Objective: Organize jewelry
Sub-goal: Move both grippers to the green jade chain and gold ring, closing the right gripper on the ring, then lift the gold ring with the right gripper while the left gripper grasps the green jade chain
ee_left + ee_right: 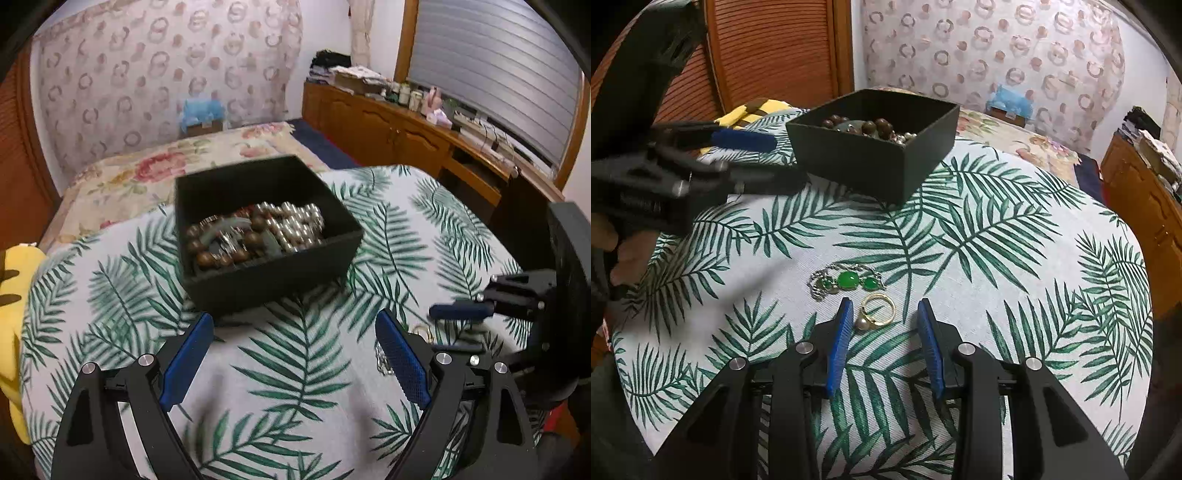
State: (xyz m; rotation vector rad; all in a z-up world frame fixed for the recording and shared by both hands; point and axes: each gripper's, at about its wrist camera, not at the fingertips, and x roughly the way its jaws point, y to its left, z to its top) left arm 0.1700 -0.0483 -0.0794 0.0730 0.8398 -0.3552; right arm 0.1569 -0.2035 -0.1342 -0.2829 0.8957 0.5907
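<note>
A black open box [273,280] holds bead bracelets and silver beads [295,225]; it also shows in the right wrist view [871,162]. A gold ring with a pearl [877,312] lies on the leaf-print cloth between the tips of my open right gripper [884,308]. A green-stone silver bracelet [847,280] lies just beyond the ring. My left gripper [293,325] is open and empty, just short of the box's near wall. The right gripper shows at the right of the left wrist view [458,312]; the left gripper shows at the left of the right wrist view [746,140].
The round table [1015,266] has a palm-leaf cloth. A yellow plush toy [11,295] sits at its left edge. A floral bed [166,162] lies behind, and a wooden sideboard [406,129] with clutter stands at the right.
</note>
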